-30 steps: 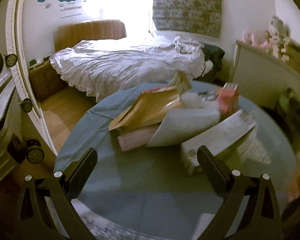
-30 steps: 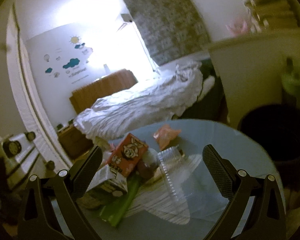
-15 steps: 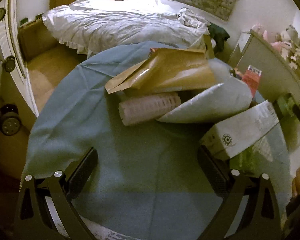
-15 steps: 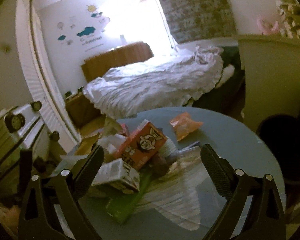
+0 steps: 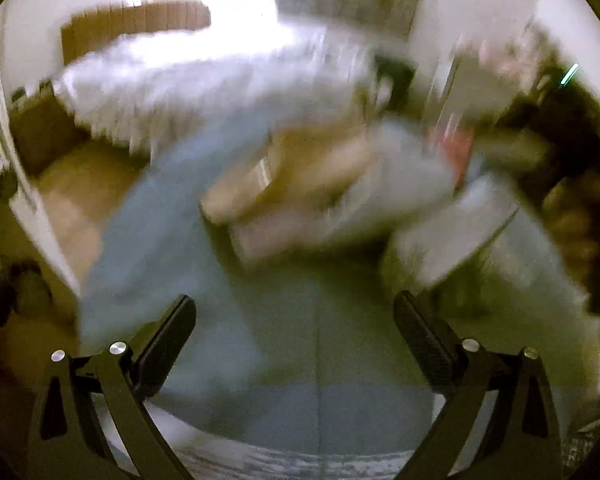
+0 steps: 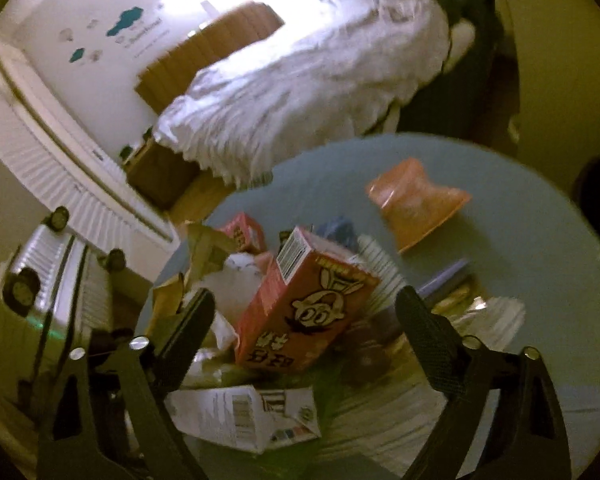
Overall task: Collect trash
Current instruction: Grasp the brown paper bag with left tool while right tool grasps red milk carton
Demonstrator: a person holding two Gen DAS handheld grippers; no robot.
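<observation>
Approach step: right gripper point(image 6: 302, 320) jaws wide and empty, framing the red cartoon-printed cardboard carton point(image 6: 304, 312) atop the trash heap on the round blue-clothed table point(image 6: 540, 216), left gripper point(image 5: 296, 330) wide, empty, blurred; next, descend and clamp carton.

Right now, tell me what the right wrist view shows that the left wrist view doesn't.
Only the right wrist view shows the red carton with a cartoon face, lying between the open right gripper fingers, and a crumpled orange wrapper apart from the pile. Only the left wrist view, heavily blurred, shows a tan envelope and the open left gripper over bare cloth. Both show the blue tablecloth and the white bed.
</observation>
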